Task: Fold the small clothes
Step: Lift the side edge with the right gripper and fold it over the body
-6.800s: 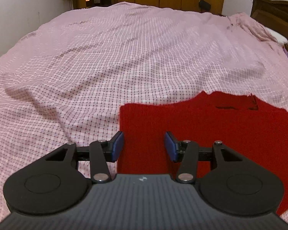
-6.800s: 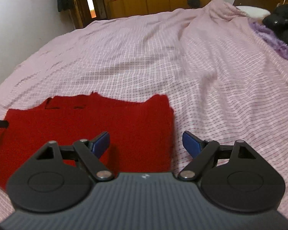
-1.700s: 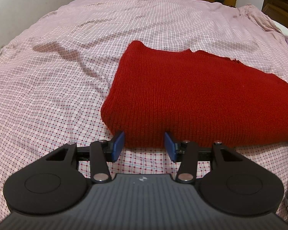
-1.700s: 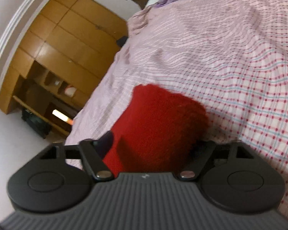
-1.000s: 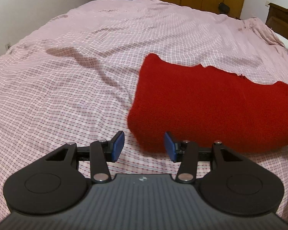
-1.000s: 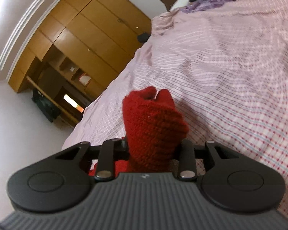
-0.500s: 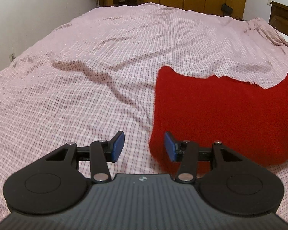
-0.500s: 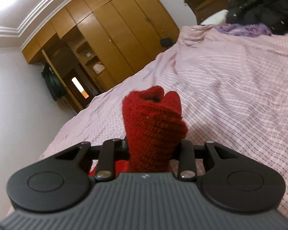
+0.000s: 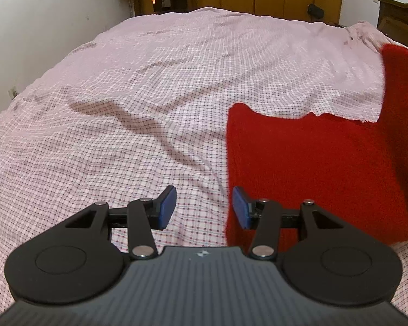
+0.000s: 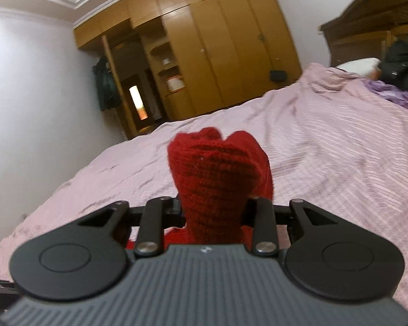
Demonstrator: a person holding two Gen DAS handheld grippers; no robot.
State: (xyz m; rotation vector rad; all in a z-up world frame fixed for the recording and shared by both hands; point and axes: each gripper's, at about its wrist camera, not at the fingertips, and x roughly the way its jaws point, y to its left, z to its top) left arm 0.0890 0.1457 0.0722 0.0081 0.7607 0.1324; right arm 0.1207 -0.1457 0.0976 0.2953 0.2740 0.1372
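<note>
Wooden wardrobes (image 10: 217,54) show only behind the right gripper (image 10: 213,212) pinching the red knit (image 10: 217,179); left gripper (image 9: 204,207) spread, empty beside it.

— What are you clamping in your right gripper (image 10: 213,212)?

— A red knit garment (image 10: 217,179): coarse, fuzzy wool-like cloth with visible ribs, bunched between your matt black plastic fingers.

— And ahead of your left gripper (image 9: 204,207)?

— Thin checked cotton-like bedsheet (image 9: 138,103), matt and wrinkled. Your pads (image 9: 167,206) look like smooth blue rubber, the pivots are shiny metal, and the ribbed grey body is matt. Beyond the bed, the wardrobe (image 10: 225,49) is smooth, satin-finished wood.
</note>
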